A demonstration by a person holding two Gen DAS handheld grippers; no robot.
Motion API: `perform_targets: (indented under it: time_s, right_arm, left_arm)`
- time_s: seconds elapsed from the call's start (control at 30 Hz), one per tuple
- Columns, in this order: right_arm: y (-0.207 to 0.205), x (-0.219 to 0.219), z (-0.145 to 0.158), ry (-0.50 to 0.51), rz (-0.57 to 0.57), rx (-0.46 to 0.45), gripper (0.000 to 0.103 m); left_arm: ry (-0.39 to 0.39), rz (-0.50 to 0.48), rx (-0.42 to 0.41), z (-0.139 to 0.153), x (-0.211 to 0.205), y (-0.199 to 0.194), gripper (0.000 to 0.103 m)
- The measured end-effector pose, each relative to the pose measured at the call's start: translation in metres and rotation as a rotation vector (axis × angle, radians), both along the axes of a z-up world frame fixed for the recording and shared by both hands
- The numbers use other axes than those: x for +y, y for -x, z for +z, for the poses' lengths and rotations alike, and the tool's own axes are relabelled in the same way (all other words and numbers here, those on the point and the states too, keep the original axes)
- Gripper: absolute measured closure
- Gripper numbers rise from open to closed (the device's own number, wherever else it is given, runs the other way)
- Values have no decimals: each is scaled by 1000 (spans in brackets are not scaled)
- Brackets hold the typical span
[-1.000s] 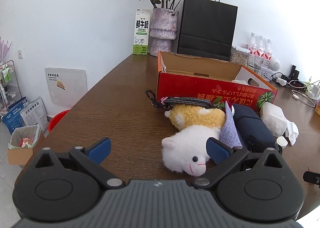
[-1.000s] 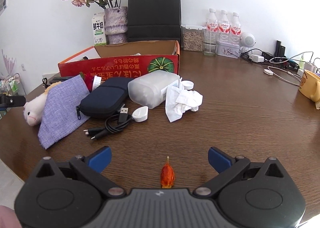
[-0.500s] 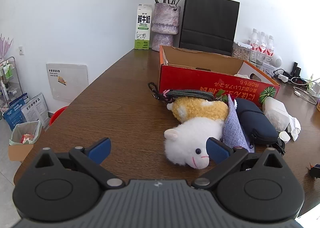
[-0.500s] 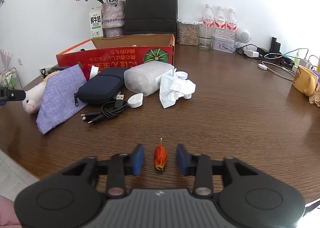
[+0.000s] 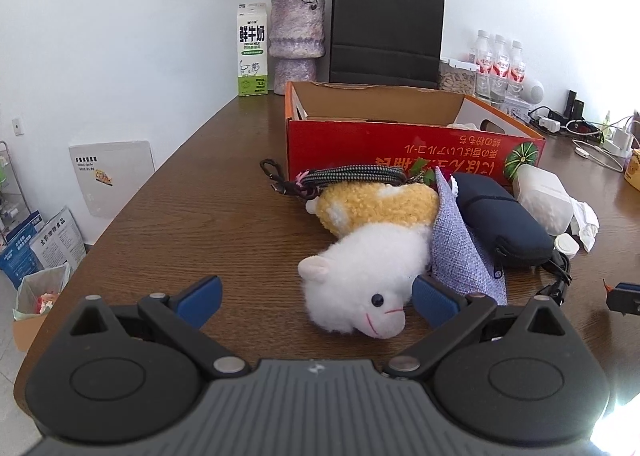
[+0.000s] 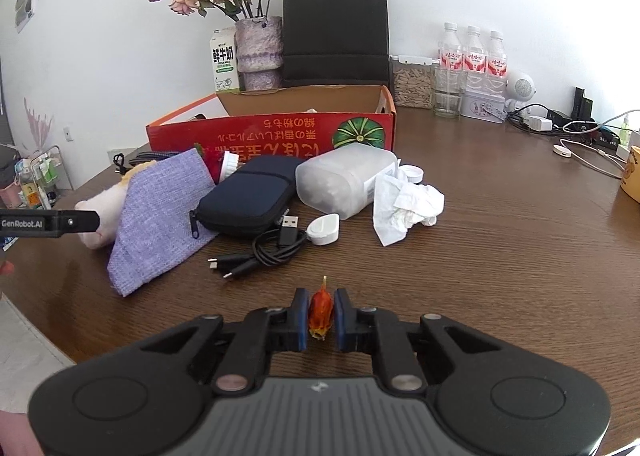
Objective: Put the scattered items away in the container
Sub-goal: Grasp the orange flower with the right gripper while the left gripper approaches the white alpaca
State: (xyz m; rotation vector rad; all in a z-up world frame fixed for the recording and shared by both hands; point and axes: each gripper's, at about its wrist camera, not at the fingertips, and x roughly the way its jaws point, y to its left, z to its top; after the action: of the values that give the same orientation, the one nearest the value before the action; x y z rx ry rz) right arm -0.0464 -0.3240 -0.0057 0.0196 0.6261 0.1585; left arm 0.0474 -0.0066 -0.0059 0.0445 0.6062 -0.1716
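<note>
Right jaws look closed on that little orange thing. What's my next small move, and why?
Probably lift the right gripper straight up. Its jaws are shut on the orange dried bud, which sits low at the table, and the red box lies beyond the clutter.

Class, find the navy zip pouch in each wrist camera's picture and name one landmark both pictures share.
Left wrist view: navy zip pouch at right of centre, beside the purple cloth bag.
Right wrist view: the pouch left of centre, between cloth bag and translucent plastic tub.
Shared landmark: the red cardboard box behind it.
</note>
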Motion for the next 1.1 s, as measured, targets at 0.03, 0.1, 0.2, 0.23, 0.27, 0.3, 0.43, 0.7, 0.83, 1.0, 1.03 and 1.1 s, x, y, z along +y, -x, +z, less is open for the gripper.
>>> perform_targets:
  time_s: [0.03,0.1,0.2,0.23,0.27,0.3,0.43,0.7,0.83,1.0,1.03,1.1]
  right_arm:
    - [-2,1,1,-1,2,-3,91]
    - [-4,2,2,-2,6,-8,91]
    - [-7,3,3,-7,9,-16,91]
    - [-7,3,4,-8,8,-16,91]
    - [-7,4,4,-9,8,-16,91]
    - [-8,3,3,-10,8,-14,91]
    - [-9,2,2,-13,7,-10,91]
    - [-10,3,2,-16,13,-11,91]
    - [-11,4,3,-18,17,-14,91]
    - [-12,4,6,-19,22,-27,91]
    - [-12,5,7,-19,23,-30,91]
    - [-13,5,8,-20,25,-36,91]
  left_arm:
    - [-9,-8,1,-1,-2,-3,0]
    - [-21,-29,-1,-4,-4,-11,0]
    - [-10,-71,11,-8,-5,-22,0]
    - [-11,-85,9,-9,-6,-24,0]
    - [-14,-104,3,-9,-8,-27,0]
    - [-17,-119,-3,-10,-9,-29,0]
    - [-49,-164,-13,-15,-16,-34,0]
    - [-54,-230,-1,-17,-20,-42,15]
    - [-23,-272,29,-20,-21,-40,43]
    - [14,-226,35,-20,-19,-31,49]
    - [15,-214,29,-19,-18,-28,50]
    - [15,-201,16,-17,-18,-21,50]
